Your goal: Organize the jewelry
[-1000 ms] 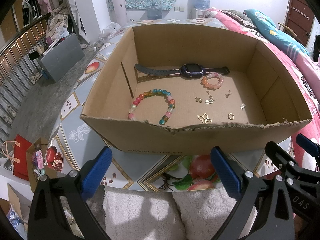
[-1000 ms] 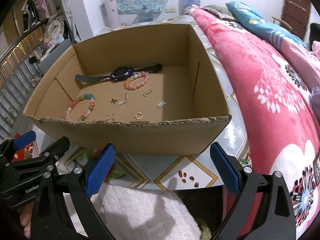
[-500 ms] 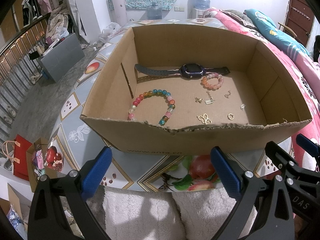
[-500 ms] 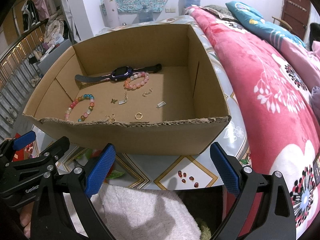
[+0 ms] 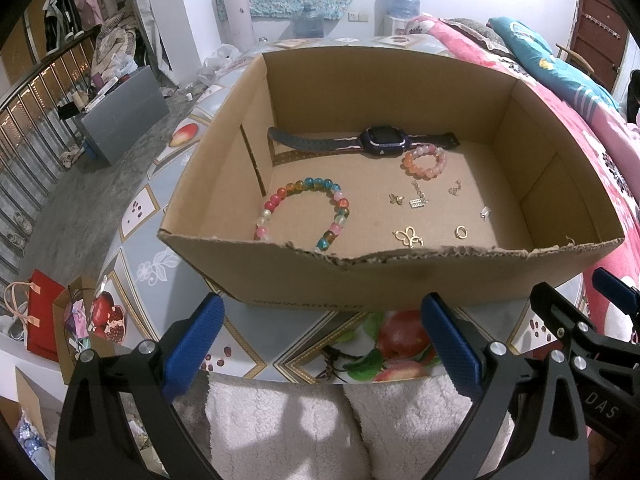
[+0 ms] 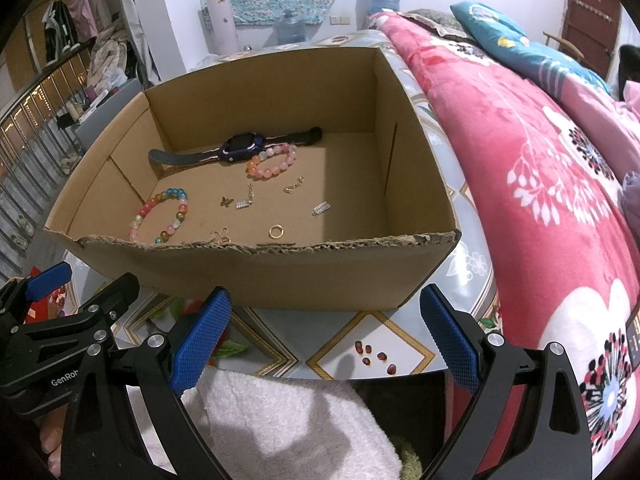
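Bedside counter [image 5: 152, 268] w/ cardboard box [image 5: 400, 280] corralling watch [image 5: 384, 142], bracelets & charms; left hand-held gripper [image 5: 320, 340] & right hand-held gripper [image 6: 324, 334] wide open, empty, near box front.

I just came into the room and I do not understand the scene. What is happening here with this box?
A person holds two grippers, the left gripper and the right gripper, both open and empty, in front of a cardboard box on a table. Inside lie a watch, a rainbow bead bracelet, a pink bead bracelet, a gold ring and several small charms. The jewelry lies spread over the box floor; neither gripper touches anything.
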Demonstrator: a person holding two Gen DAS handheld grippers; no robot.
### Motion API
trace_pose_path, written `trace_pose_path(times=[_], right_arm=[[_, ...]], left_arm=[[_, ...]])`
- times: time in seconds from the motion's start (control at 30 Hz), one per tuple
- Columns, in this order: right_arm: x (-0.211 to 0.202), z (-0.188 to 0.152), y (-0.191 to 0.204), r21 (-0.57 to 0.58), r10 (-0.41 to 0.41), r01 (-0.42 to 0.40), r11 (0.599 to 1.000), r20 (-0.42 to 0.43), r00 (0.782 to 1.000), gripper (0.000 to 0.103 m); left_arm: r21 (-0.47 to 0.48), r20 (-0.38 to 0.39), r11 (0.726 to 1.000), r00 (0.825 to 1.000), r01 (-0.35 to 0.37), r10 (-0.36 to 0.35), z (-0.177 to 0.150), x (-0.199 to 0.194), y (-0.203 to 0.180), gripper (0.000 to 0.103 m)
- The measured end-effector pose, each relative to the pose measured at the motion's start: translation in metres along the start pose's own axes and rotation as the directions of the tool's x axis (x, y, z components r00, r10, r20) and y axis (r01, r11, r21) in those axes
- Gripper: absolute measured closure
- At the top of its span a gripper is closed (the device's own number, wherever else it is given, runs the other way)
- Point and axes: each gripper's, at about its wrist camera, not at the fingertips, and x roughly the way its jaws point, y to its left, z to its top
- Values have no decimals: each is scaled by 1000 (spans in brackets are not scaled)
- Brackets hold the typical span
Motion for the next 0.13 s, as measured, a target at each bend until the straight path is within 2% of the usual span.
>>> trace_pose_path(times=[0.13], right_arm=[[0,0,0,0,0,0,1000,-1,1000,12]], left_arm=[[0,0,1000,1000,0,0,0,0,0,7]])
